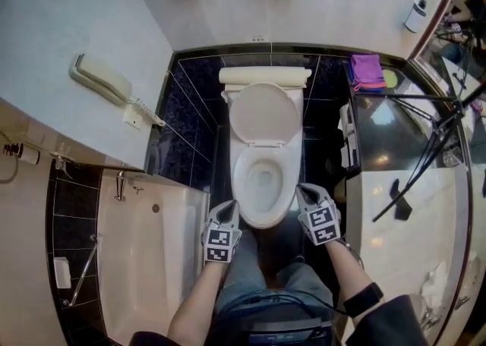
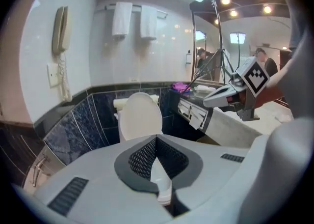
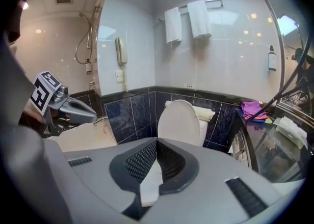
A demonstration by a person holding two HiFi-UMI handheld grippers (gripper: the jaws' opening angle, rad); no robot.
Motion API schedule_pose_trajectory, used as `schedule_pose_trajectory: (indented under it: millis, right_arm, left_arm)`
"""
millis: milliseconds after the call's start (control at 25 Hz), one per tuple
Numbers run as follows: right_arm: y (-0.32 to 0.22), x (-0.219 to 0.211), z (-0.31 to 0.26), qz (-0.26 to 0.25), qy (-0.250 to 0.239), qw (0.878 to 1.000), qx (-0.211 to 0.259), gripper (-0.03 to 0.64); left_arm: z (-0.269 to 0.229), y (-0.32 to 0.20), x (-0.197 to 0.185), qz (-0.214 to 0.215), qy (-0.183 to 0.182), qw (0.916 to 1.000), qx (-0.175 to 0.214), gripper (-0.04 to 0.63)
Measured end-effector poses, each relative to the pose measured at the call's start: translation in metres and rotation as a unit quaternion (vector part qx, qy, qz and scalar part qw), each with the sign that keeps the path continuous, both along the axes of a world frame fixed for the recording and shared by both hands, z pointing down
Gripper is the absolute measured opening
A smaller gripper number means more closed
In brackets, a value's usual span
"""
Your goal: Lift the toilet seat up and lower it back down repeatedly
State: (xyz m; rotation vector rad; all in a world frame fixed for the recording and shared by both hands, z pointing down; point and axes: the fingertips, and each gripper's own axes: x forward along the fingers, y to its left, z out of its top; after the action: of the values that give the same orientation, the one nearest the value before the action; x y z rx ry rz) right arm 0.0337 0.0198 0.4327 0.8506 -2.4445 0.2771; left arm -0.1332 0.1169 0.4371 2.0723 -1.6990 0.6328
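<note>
The white toilet (image 1: 262,185) stands in the middle of the head view, its bowl open. The seat and lid (image 1: 264,113) lean upright against the tank (image 1: 264,76). My left gripper (image 1: 229,209) is beside the bowl's front left edge, and my right gripper (image 1: 304,193) is beside its front right edge. Neither touches the toilet. Each is shut with nothing held. In the left gripper view the jaws (image 2: 156,138) point at the raised lid (image 2: 141,117), with the right gripper (image 2: 223,96) to the side. The right gripper view shows its jaws (image 3: 157,140), the lid (image 3: 180,122) and the left gripper (image 3: 81,112).
A bathtub (image 1: 152,246) lies to the left of the toilet. A vanity counter (image 1: 410,208) with a purple cloth (image 1: 367,70) is to the right, and a black tripod (image 1: 433,147) stands over it. A wall phone (image 1: 102,79) hangs at the left. Towels (image 3: 184,19) hang above the tank.
</note>
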Motion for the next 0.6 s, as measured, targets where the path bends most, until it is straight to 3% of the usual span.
schedule_pose_trajectory:
  millis: [280,600]
  right_arm:
    - [0.027,0.018,-0.096,0.004,-0.033,0.999,0.036,0.018]
    - [0.038,0.038,-0.131,0.021,-0.04,0.997,0.06,0.018]
  left_arm:
    - [-0.113,0.006,-0.012,-0.007,-0.015,0.9973,0.072,-0.005]
    - [-0.159,0.018,-0.017,-0.012,0.0,0.9944,0.105,-0.005]
